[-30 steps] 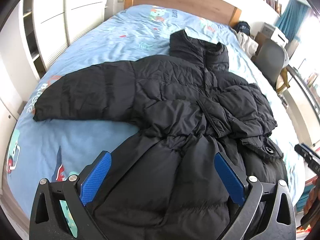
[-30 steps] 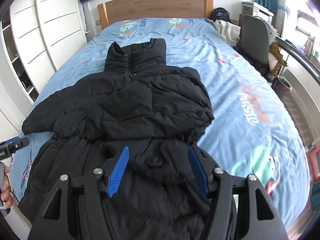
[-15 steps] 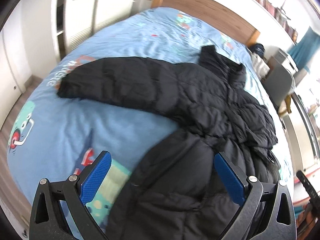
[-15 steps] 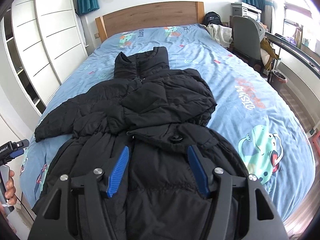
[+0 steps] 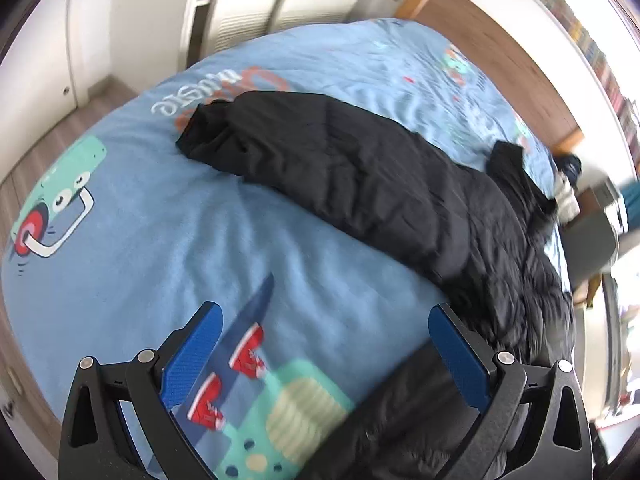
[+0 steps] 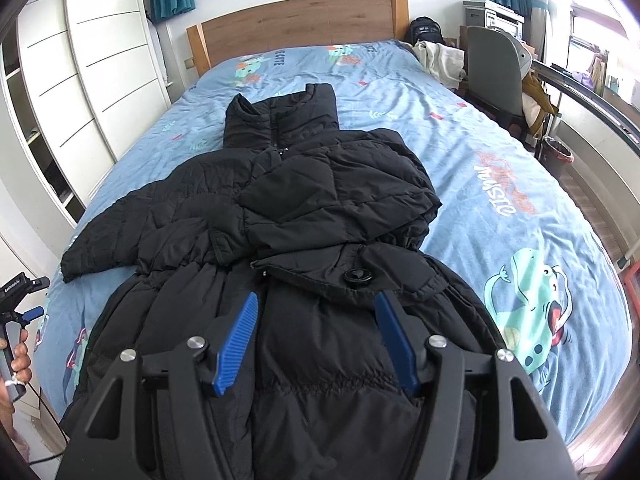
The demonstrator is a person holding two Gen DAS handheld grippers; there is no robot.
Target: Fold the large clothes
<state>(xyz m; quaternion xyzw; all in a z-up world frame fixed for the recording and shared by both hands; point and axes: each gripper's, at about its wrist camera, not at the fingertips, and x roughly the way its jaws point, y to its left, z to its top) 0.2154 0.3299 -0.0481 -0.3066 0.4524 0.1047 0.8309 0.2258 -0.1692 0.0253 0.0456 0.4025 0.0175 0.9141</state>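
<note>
A long black puffer coat (image 6: 312,216) lies on the blue bed, collar toward the headboard. Its right sleeve is folded across the chest; its left sleeve (image 5: 320,148) stretches out to the bed's left side. My left gripper (image 5: 320,320) is open and empty above the blue cover, short of the outstretched sleeve, with the coat's hem by its right finger. My right gripper (image 6: 316,316) is open and empty above the coat's lower part, near a black button (image 6: 357,276). The left gripper also shows at the left edge of the right wrist view (image 6: 20,292).
The bed (image 6: 520,184) has a cartoon-print blue cover and a wooden headboard (image 6: 296,28). White wardrobes (image 6: 92,72) stand along its left side. A grey chair (image 6: 496,72) with clothes, a bin (image 6: 556,152) and a rail stand on its right.
My left gripper has swung left, off the coat's lower part and toward the outstretched sleeve. My right gripper has drawn back and risen a little. Both stay open.
</note>
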